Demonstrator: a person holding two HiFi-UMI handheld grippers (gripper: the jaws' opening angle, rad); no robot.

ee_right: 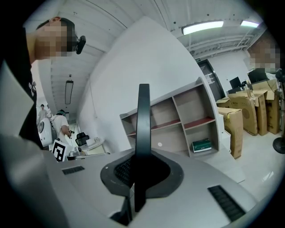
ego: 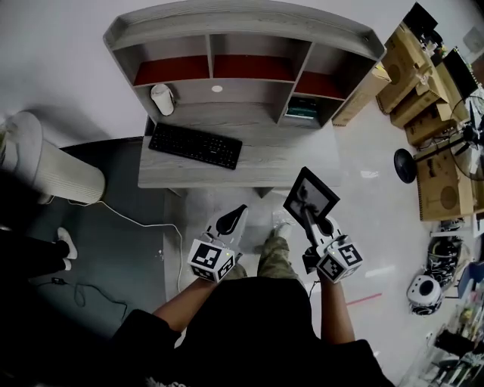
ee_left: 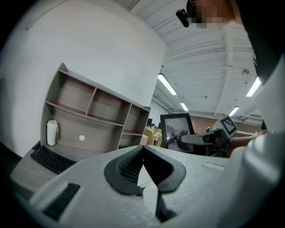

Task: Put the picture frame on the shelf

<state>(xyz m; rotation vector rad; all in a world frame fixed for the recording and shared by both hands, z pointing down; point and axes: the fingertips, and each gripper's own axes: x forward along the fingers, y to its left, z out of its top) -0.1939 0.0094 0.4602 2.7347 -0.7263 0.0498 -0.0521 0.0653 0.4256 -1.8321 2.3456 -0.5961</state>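
Note:
The black picture frame (ego: 311, 195) is held up in front of the desk (ego: 265, 162), with my right gripper (ego: 312, 221) shut on its lower edge. In the right gripper view the picture frame (ee_right: 143, 116) stands edge-on between the pads. The picture frame (ee_left: 176, 129) also shows in the left gripper view, at the right. The grey shelf unit (ego: 249, 23) with several open compartments stands on the desk's far side. My left gripper (ego: 231, 219) hovers shut and empty, left of the frame and short of the desk's front edge.
A black keyboard (ego: 195, 145) and a white container (ego: 162, 99) sit on the desk at left. A green box (ego: 301, 109) lies in the lower right compartment. Cardboard boxes (ego: 423, 91) and a fan base (ego: 404, 165) stand to the right. A white cylinder (ego: 53, 170) stands at left.

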